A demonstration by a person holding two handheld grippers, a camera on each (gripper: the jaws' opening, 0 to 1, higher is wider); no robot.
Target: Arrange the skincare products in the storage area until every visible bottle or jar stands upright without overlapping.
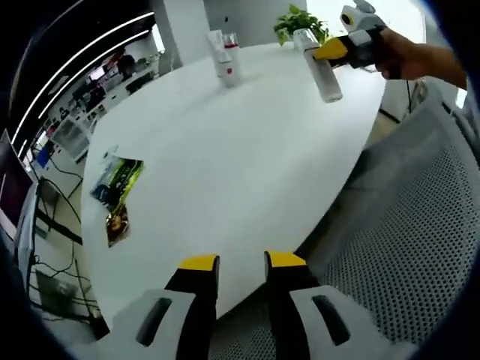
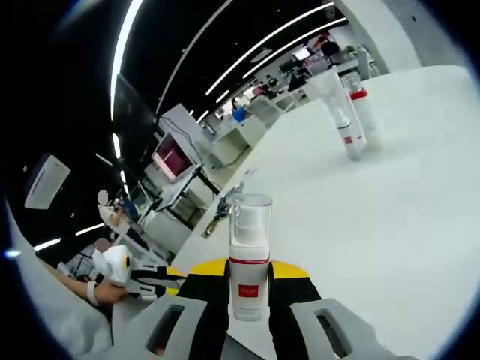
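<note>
Two red-capped bottles upright on white table. Right gripper clamps pump bottle, airborne beside them, unplaced. Left gripper slightly open, empty.

White bottle (red label)

Left gripper grey-bodied, black fingers, yellow tips, right gripper alike

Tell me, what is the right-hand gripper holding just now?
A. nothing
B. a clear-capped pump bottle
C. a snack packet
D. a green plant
B: in the right gripper view the right gripper is clamped on the pump bottle, its clear cap and red band showing between the yellow-tipped jaws.
</note>
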